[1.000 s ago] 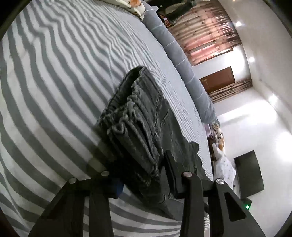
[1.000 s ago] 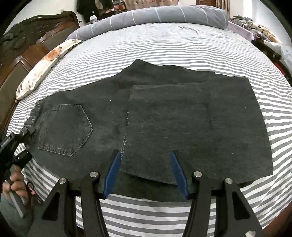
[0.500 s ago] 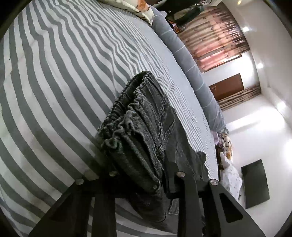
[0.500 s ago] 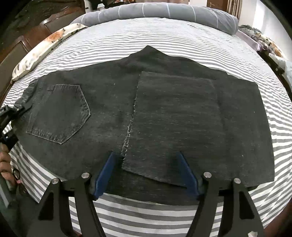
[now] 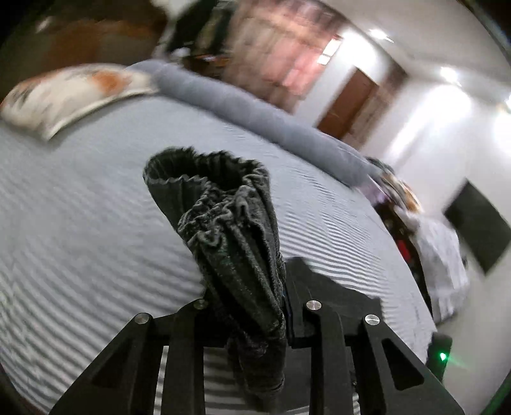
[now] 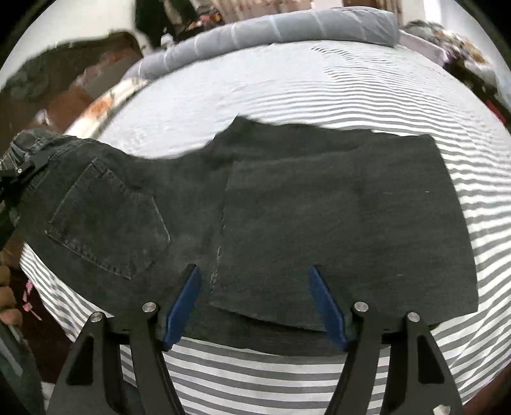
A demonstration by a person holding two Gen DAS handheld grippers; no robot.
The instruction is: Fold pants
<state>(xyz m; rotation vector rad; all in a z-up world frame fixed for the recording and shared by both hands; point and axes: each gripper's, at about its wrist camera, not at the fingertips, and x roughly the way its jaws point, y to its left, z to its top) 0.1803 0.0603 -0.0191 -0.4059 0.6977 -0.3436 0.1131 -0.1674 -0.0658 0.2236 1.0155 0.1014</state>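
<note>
Dark grey denim pants [image 6: 319, 207] lie partly folded on the striped bed [image 6: 319, 95], back pocket [image 6: 108, 220] at the left. My left gripper [image 5: 249, 300] is shut on the bunched elastic waistband [image 5: 223, 223] and holds it lifted off the bed; it also shows at the left edge of the right wrist view [image 6: 19, 169]. My right gripper [image 6: 255, 287] is open with blue pads, hovering over the near edge of the folded leg layer.
A grey bolster [image 6: 287, 28] lies along the far side of the bed. A floral pillow [image 5: 70, 92] and wooden headboard [image 6: 64, 89] are at the head end. Clutter and a white-covered item [image 5: 440, 261] stand past the bed's side.
My left gripper has closed on the waistband and lifted it off the bed, swinging its view up. My right gripper stays open near the front edge of the pants.
</note>
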